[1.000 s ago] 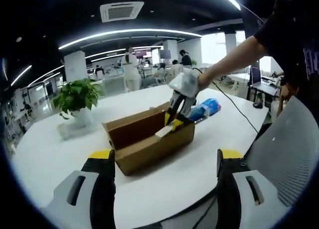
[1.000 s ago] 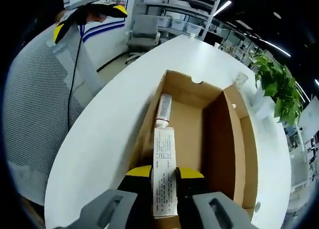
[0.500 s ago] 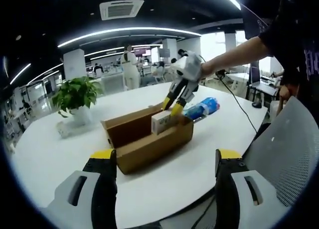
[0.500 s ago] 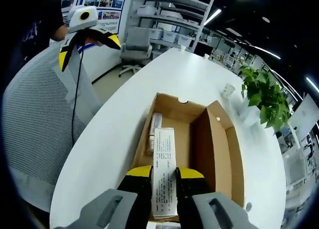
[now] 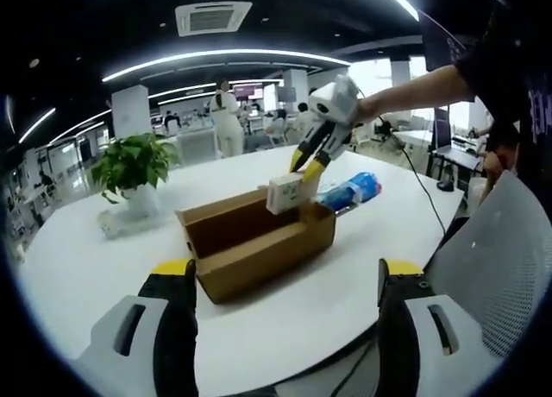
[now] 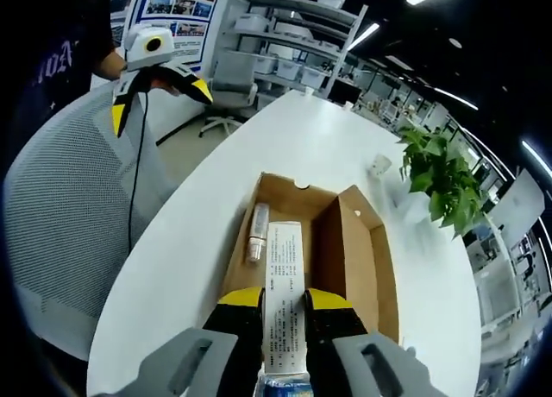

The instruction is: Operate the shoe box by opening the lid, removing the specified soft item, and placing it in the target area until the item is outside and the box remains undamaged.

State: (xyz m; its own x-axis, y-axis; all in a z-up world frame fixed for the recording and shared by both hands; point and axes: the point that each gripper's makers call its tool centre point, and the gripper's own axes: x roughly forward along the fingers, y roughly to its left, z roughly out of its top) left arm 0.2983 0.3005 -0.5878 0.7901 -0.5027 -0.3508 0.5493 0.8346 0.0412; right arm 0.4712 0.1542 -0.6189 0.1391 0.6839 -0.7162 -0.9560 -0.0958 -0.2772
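Note:
An open brown cardboard shoe box lies on the white round table, with its lid standing up along one side. My right gripper hangs above the box's far end, shut on a narrow white printed carton. In the right gripper view the jaws clamp that carton high over the box. A pale tube lies inside on the box floor. My left gripper stands open at the near table edge. It appears again as the left gripper beside a chair, held by a hand.
A blue packet lies on the table just beyond the box. A potted green plant and a small white object stand at the far side. A grey mesh chair sits by the table edge. People move in the office behind.
My right gripper has risen with the white carton, from inside the box to well above it. The left gripper has stayed where it was, still open.

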